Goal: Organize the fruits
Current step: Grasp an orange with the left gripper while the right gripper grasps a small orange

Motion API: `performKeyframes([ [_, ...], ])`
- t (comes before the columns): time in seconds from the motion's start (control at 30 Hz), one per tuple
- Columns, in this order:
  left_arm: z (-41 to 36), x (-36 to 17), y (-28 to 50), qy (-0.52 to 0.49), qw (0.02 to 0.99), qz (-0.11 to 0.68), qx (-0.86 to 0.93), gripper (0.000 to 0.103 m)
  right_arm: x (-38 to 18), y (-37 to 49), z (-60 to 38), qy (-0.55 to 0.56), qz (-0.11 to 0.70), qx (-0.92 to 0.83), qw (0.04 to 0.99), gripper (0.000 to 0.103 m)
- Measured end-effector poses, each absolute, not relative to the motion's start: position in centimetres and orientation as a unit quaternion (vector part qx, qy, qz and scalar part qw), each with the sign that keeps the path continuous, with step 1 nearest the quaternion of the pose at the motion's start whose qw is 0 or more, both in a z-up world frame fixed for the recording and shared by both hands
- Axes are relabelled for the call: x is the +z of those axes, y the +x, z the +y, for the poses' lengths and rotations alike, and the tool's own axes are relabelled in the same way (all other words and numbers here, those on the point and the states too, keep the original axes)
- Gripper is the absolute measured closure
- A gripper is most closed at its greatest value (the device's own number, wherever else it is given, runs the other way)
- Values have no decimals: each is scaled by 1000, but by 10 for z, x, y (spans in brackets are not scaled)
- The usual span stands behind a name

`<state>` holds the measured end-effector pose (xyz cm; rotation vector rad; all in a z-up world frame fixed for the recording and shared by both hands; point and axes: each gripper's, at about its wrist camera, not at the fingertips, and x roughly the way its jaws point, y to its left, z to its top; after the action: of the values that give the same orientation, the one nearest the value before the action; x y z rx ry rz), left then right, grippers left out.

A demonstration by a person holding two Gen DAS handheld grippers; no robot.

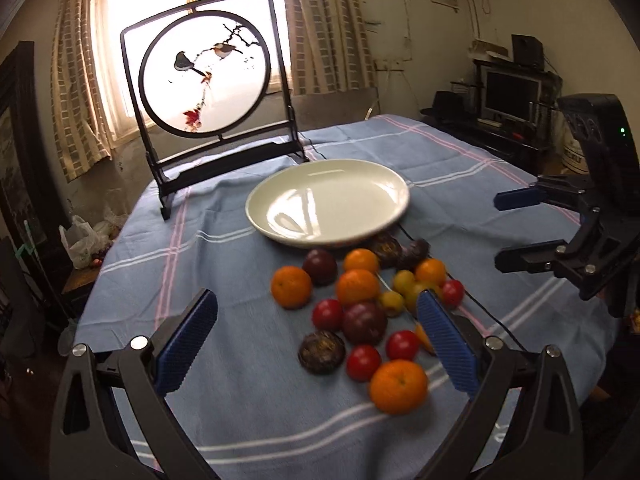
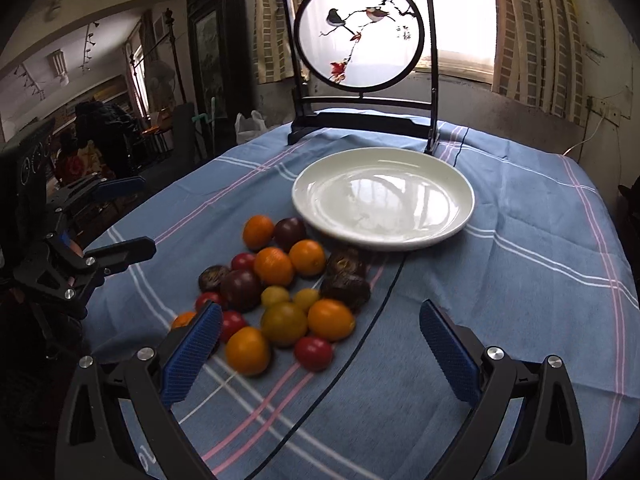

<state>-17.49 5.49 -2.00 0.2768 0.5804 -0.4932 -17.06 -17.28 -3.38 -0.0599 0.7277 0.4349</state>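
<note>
Task unstarted: white plate (image 2: 460, 216) far, bare; fruit pile (image 2: 280, 292) near, loose on tablecloth (image 2: 520, 300). Left gripper (image 1: 316, 324), right gripper (image 2: 320, 340) both spread wide, holding nothing.

Setting: lived-in home, living or dining room. Evidence: table under a blue checked tablecloth (image 1: 248, 420) with pink and white stripes; decorative round screen (image 1: 206, 72) painted with two birds on a branch, in a dark frame, standing at the table's far end; window (image 1: 160, 12) behind it with patterned curtains (image 1: 320, 20). Old monitor or television (image 1: 510, 94) on a dark cabinet at the right wall, a hat beside it. Tall dark framed panel (image 2: 218, 40) and cluttered furniture on the other side. Plastic bag (image 1: 82, 246) beside the table. Walls worn, with exposed wiring.
</note>
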Motion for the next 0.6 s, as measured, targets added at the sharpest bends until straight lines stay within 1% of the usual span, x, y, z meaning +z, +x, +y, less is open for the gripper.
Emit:
performKeyframes([
  [0.07,51,-30,-191,134,910,295,-259,5,-38,-185,-163,-46,357,227,905,5],
  [0.13,44,-42,-202,138,902,304,-275,5,-44,-195,-153,-66,362,233,900,9],
  [0.17,40,-48,-205,143,896,311,-282,5,-48,-196,-149,-71,370,239,895,16],
  [0.2,36,-55,-208,147,892,316,-287,5,-52,-195,-146,-70,380,243,890,26],
  [0.23,32,-60,-207,152,888,323,-291,5,-55,-193,-144,-66,395,248,882,32],
  [0.27,28,-66,-208,156,883,330,-294,5,-60,-190,-140,-60,411,254,873,45],
  [0.3,26,-72,-206,161,879,338,-295,5,-66,-186,-137,-54,428,262,863,53],
  [0.4,22,-82,-201,164,872,351,-299,5,-80,-177,-126,-52,458,269,846,55],
  [0.5,23,-84,-195,159,870,360,-296,5,-89,-167,-119,-55,468,261,843,55],
  [0.57,23,-86,-187,155,868,369,-292,5,-91,-160,-118,-38,475,268,837,55],
  [0.6,23,-87,-183,154,868,375,-288,6,-91,-158,-118,-33,474,268,838,65],
])
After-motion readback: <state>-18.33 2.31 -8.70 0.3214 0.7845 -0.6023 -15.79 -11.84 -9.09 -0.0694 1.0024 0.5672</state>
